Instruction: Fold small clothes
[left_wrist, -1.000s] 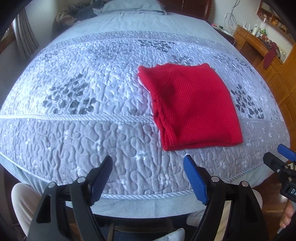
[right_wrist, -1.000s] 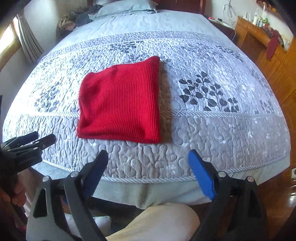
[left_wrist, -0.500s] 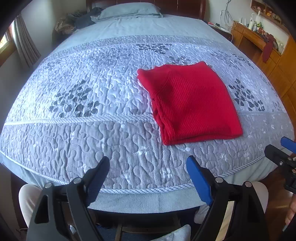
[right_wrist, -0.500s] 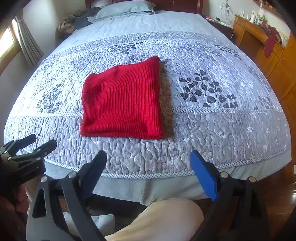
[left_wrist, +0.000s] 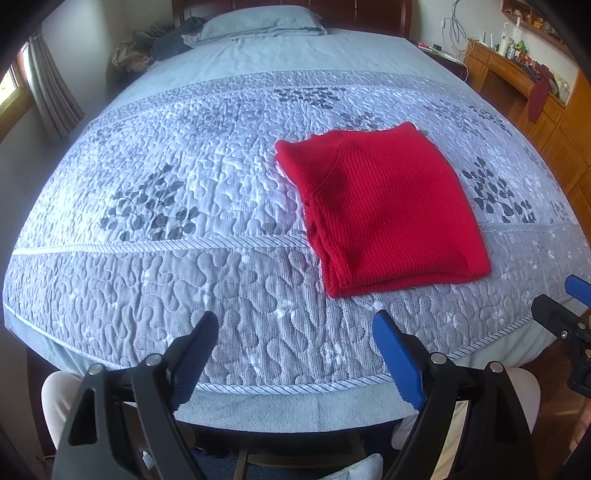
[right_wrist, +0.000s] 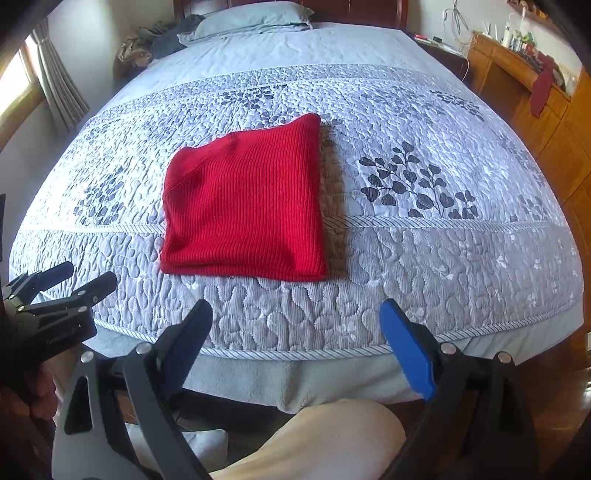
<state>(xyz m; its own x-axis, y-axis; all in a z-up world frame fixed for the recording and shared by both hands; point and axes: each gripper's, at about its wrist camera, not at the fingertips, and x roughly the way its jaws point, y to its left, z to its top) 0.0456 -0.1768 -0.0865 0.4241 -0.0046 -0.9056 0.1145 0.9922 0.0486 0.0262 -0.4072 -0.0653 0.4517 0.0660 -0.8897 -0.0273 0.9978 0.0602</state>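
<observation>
Fold looks finished: red ribbed knit garment lies as a flat square on the grey quilted bedspread. Left gripper jaws just widened, empty; right gripper spread, empty, both off the cloth.

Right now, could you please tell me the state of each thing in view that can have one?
Red sweater: folded into a flat rectangle, lying on the quilt, touched by neither gripper.
Left gripper: open, jaws just widened, nothing between them.
Right gripper: open, empty.
Quilt: spread flat over the bed.
Pillow: lying at the headboard end.
</observation>
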